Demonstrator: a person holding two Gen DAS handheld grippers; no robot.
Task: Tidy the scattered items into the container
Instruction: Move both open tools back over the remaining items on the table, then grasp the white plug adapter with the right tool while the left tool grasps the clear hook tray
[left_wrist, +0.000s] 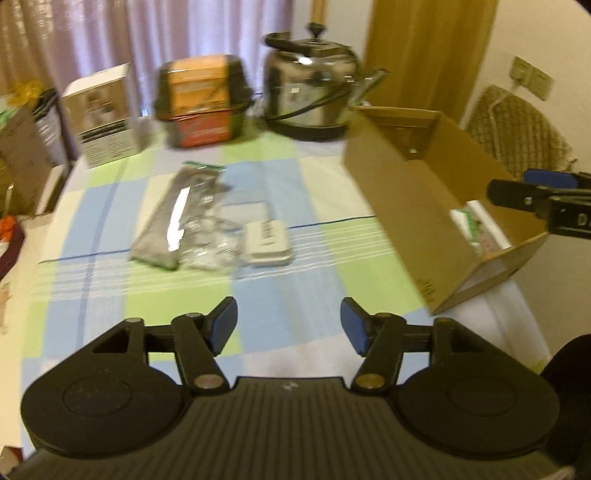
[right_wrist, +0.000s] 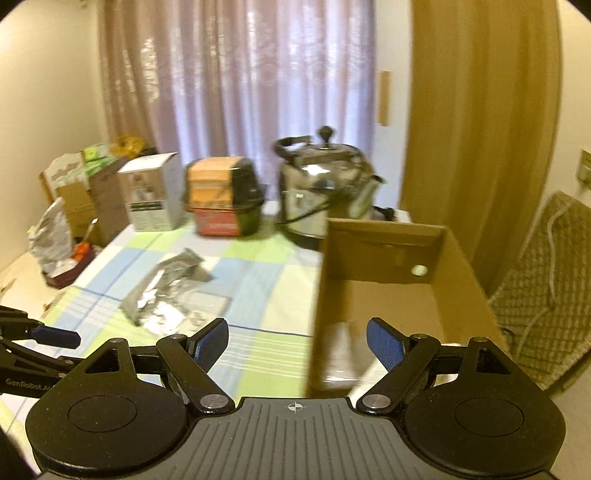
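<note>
A grey foil pouch (left_wrist: 173, 218), a crumpled clear plastic bag (left_wrist: 218, 240) and a small white box (left_wrist: 267, 242) lie together mid-table on the checked cloth. My left gripper (left_wrist: 288, 325) hovers open and empty in front of them. The open cardboard box (left_wrist: 413, 206) stands at the table's right edge with a white packet (left_wrist: 476, 221) inside. My right gripper (right_wrist: 297, 343) is open and empty, held over the near left wall of the cardboard box (right_wrist: 384, 291). The right wrist view also shows the foil pouch (right_wrist: 162, 284), the clear bag (right_wrist: 195, 310) and the left gripper (right_wrist: 55, 336).
Along the table's back stand a steel kettle (left_wrist: 314, 96) with a black cord, an orange and black container (left_wrist: 201, 99) and a white carton (left_wrist: 103, 114). A chair with a quilted cover (right_wrist: 546, 291) sits right of the box. Boxes and clutter (right_wrist: 74, 206) crowd the left side.
</note>
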